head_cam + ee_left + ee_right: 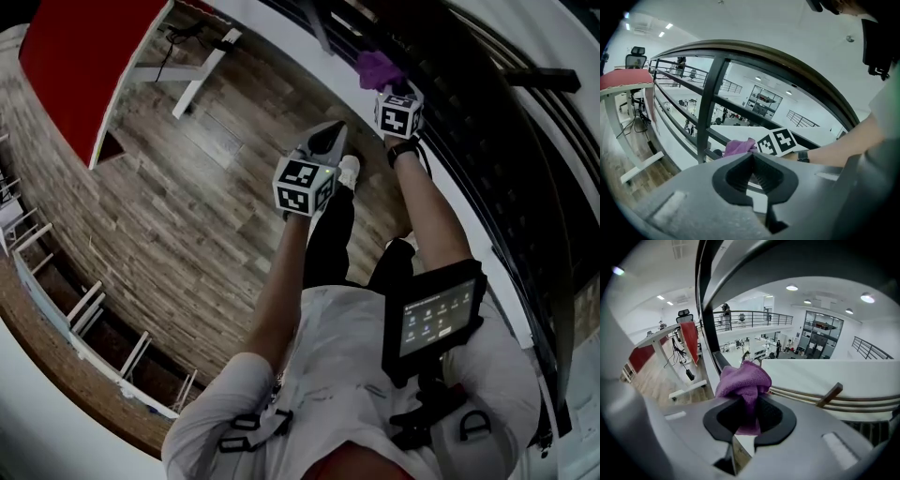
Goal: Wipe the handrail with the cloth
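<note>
Purple cloth (743, 378) bunched in R gripper (747, 406)

Cloth (743, 380) sits in the right gripper (745, 416), under the handrail (787, 58). Left gripper (754, 176) is just behind, desk (84, 56) off left.

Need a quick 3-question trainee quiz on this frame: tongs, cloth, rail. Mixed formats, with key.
1. Multiple choice: what do the right tongs hold?
A) a purple cloth
B) a yellow sponge
C) nothing
2. True or false: the left tongs also grip the cloth.
3. Fill in: in the head view, the handrail and its railing run along the ____ side of the picture.

Key: 1 A; 2 false, since the left tongs are shut with nothing between them; 3 right.
</note>
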